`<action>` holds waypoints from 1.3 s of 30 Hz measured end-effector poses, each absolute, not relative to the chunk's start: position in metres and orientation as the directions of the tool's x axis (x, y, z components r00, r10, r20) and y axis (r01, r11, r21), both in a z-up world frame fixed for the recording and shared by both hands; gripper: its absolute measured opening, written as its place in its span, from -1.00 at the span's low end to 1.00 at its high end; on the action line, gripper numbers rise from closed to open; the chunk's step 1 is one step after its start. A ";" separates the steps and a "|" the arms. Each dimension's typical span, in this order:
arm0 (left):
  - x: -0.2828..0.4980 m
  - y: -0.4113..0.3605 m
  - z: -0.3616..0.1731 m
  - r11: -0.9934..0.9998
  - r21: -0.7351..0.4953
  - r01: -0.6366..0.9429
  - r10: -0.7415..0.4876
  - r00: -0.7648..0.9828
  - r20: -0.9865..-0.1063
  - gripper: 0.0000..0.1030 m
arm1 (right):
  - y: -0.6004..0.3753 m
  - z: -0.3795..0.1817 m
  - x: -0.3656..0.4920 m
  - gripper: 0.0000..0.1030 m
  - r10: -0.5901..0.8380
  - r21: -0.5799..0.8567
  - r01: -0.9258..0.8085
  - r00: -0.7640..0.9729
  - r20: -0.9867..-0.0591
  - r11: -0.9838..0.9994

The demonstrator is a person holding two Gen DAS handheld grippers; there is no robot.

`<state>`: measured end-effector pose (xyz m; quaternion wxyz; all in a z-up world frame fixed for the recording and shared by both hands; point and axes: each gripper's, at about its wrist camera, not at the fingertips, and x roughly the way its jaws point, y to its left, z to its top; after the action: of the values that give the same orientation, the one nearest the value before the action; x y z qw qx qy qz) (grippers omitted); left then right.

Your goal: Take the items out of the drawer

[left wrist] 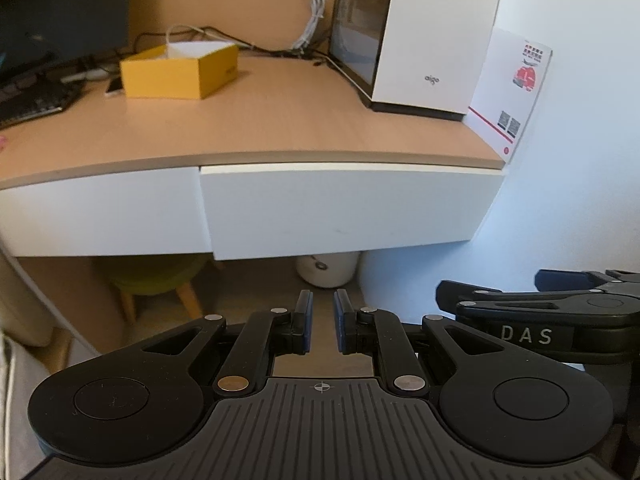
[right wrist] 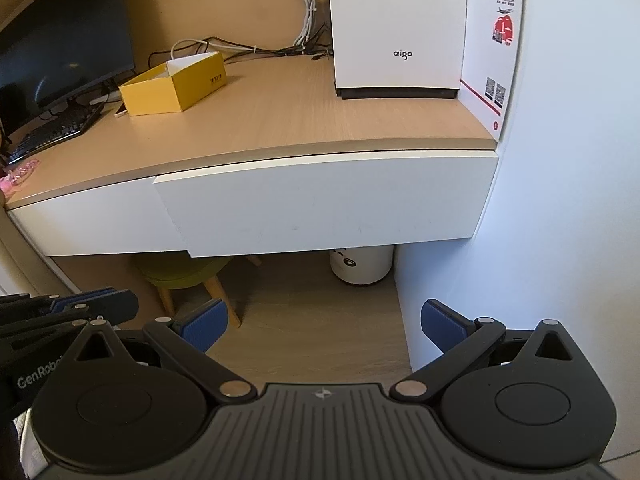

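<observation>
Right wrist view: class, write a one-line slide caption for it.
Open right tool faces the slightly open white drawer under a desk holding a yellow box.

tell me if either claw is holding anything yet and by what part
Nothing is held. The left claw has a narrow bare gap, the right claw is wide open, and the drawer is not gripped.

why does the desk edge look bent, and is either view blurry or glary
Left wrist view: fisheye bows the desk edge into an arc; the yellow box and keyboard look soft. Right wrist view: the same bowing on the drawer front, but sharper; the monitor shows faint reflections.
</observation>
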<state>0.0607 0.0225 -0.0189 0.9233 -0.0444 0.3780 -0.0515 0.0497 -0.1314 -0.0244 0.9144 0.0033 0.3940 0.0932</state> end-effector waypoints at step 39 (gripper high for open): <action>0.252 0.141 -0.077 0.907 -0.335 -0.256 -0.026 0.760 -0.649 -0.68 | -0.121 -0.072 0.203 0.99 0.235 0.027 -0.305 0.669 -0.705 0.952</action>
<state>0.2516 0.1415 -0.0770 0.9151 -0.2067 0.3406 0.0629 0.2027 -0.1209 -0.0719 0.9124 -0.0463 0.3789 0.1478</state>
